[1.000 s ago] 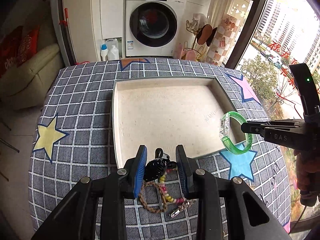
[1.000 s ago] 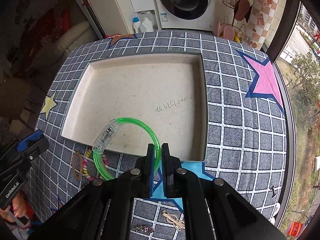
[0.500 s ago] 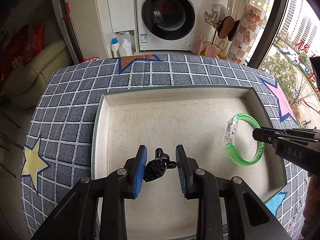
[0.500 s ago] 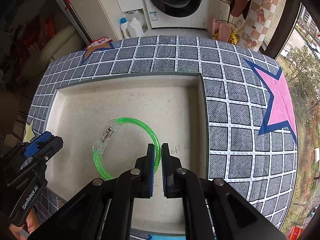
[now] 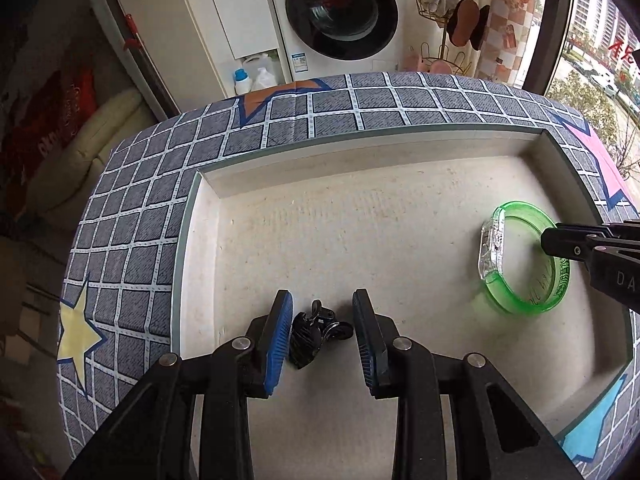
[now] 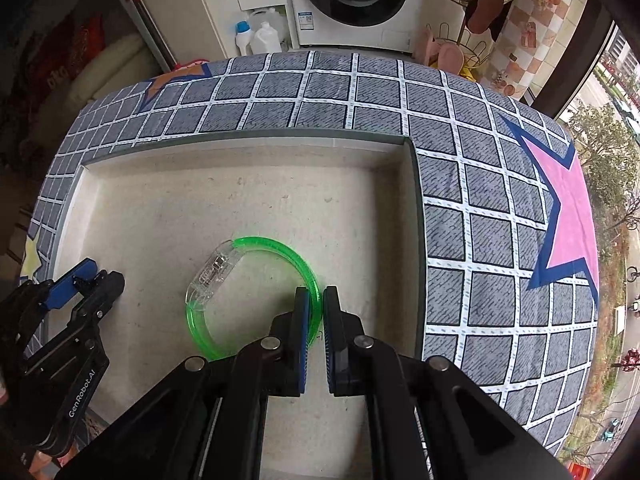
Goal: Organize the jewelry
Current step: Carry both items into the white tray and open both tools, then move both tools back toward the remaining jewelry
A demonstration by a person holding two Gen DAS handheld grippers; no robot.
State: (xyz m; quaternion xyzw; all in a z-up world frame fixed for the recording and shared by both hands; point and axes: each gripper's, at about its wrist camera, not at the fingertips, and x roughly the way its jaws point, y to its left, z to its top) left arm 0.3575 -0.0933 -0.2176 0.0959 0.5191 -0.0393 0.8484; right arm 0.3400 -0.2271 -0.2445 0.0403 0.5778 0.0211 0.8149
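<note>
1. Right gripper [image 6: 316, 320] pressed together on the rim of the translucent green plastic bangle with a clear clasp block [image 6: 256, 292], low over the floor of the shallow cream-lined tray [image 5: 208, 264]. The grip is on a thin curved edge. Risk: on release the ring may tip or roll towards the near tray wall.
2. Left gripper [image 5: 322, 336], half spread, has the small black hair claw clip [image 5: 310, 334] between its jaws, against the left blue pad; contact with the right pad not clear. Risk: the clip could slip or drop early and bounce.
3. The two grippers work well apart inside one tray. Risk looks low, but a sideways swing could knock the bangle.
4. The tray sits on a grey grid-patterned cloth with stars [image 6: 480, 200] covering the tabletop. Risk: a downward push on a wall may shift the tray.
</note>
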